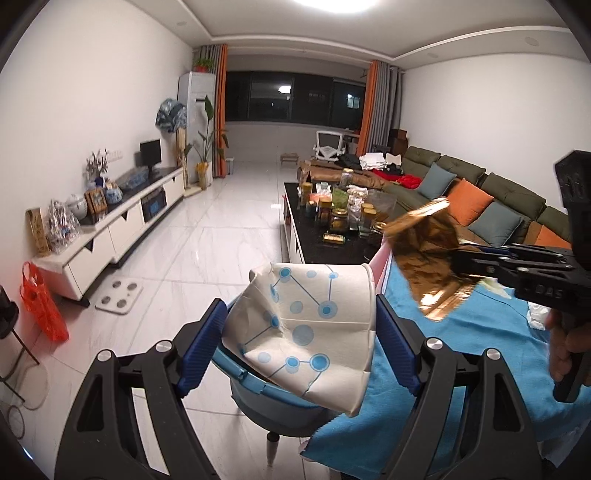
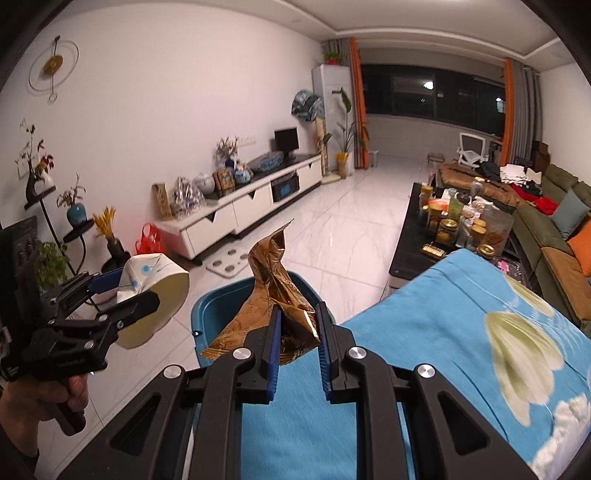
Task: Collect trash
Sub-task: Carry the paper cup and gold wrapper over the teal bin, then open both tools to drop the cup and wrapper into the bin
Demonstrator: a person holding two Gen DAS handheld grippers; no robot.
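Ahead of the jaws opens a long living room with plain white walls (image 1: 92,85) and a glossy white marble-tile floor (image 1: 207,236). To the left of the jaws a low white TV cabinet with a dark top (image 1: 122,218) stands along the wall and carries a small black monitor (image 1: 150,152). To the right of the jaws runs an olive green sofa with orange and grey-blue cushions (image 1: 476,184), and beside it a black glossy coffee table (image 1: 314,243). Far ahead is a wide dark window (image 1: 291,96) between orange and grey curtains (image 1: 221,110), with a tall white standing air conditioner (image 1: 195,99) near it. A bright ceiling light (image 1: 332,4) shines above.
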